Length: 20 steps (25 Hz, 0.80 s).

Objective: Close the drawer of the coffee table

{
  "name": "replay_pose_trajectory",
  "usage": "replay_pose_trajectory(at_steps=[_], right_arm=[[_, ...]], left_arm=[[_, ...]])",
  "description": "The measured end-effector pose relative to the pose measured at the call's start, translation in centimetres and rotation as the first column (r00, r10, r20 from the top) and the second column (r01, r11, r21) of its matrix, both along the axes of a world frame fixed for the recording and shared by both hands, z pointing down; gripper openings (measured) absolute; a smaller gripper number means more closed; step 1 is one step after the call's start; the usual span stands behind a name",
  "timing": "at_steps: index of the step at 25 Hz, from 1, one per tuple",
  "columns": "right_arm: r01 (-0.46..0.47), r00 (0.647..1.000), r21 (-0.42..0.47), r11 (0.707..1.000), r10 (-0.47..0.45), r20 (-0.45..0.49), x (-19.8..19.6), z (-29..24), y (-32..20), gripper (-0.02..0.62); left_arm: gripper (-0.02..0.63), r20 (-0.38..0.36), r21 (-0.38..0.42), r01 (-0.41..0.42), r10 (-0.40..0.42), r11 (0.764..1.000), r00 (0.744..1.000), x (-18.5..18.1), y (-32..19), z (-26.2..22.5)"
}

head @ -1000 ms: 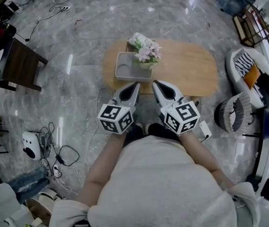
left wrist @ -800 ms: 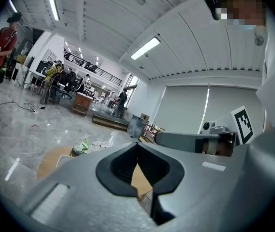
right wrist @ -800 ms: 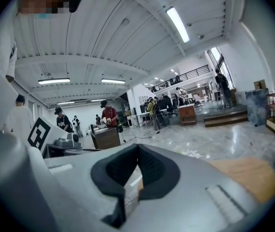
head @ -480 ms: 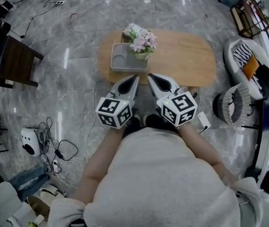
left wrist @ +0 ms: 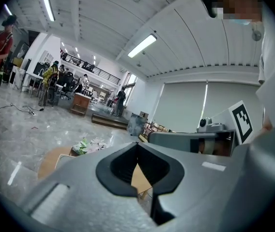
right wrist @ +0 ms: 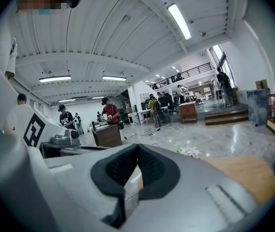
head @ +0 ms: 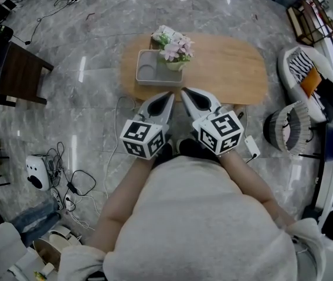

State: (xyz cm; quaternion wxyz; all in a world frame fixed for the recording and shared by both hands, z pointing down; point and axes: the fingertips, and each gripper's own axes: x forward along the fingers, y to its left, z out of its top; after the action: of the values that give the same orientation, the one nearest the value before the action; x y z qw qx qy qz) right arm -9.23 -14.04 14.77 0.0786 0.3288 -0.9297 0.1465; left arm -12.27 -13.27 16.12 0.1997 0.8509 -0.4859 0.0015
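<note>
Item: oval light-wood coffee table point(head: 231, 69) on a grey marble floor point(head: 96, 51), seen from above. On its surface: a grey rectangular tray point(head: 146, 75) at the left end, with a small pot of pink and white flowers point(head: 175, 50) at the tray's far right corner. Drawer: not visible in any view. The surface's near rim overhangs it and both tools cover that edge, so whether it stands out or is pushed home cannot be told. The scene fits a drawer about to be shut as well as one already in. Left hand-held gripper point(head: 167, 96): jaws closed tip to tip, nothing between them, aimed at the near rim just below the tray. Right hand-held gripper point(head: 185, 92): likewise closed and empty, just beside the left, tips near each other. Handling note, as a judgement: if a drawer front does protrude beneath the rim, closed tips suit a push. Press both low and square on the front with even force so it does not skew, keeping under the surface, clear of tray and flowers.
</note>
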Motion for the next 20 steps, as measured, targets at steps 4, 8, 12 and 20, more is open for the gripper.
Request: replay_pose_trajectory(at_steps=[4, 8, 12, 20], right_arm=[[0.005, 1.000, 0.010, 1.000, -0.005, -0.005, 0.22, -0.04, 0.20, 0.002], [0.001, 1.000, 0.008, 1.000, -0.001, 0.001, 0.59, 0.00, 0.33, 0.002], [0.012, 1.000, 0.026, 1.000, -0.011, -0.014, 0.62, -0.06, 0.79, 0.002], [0.015, 1.000, 0.027, 1.000, -0.015, -0.002, 0.93, -0.11, 0.68, 0.002]], left_arm=[[0.002, 0.000, 0.009, 0.008, -0.008, 1.000, 1.000, 0.07, 0.15, -0.18], [0.002, -0.001, 0.028, 0.027, -0.027, 0.999, 1.000, -0.20, 0.24, -0.64], [0.002, 0.003, 0.028, 0.030, -0.030, 0.999, 1.000, -0.05, 0.51, -0.62], [0.002, 0.003, 0.037, 0.031, -0.032, 0.999, 0.999, 0.37, 0.44, -0.91]])
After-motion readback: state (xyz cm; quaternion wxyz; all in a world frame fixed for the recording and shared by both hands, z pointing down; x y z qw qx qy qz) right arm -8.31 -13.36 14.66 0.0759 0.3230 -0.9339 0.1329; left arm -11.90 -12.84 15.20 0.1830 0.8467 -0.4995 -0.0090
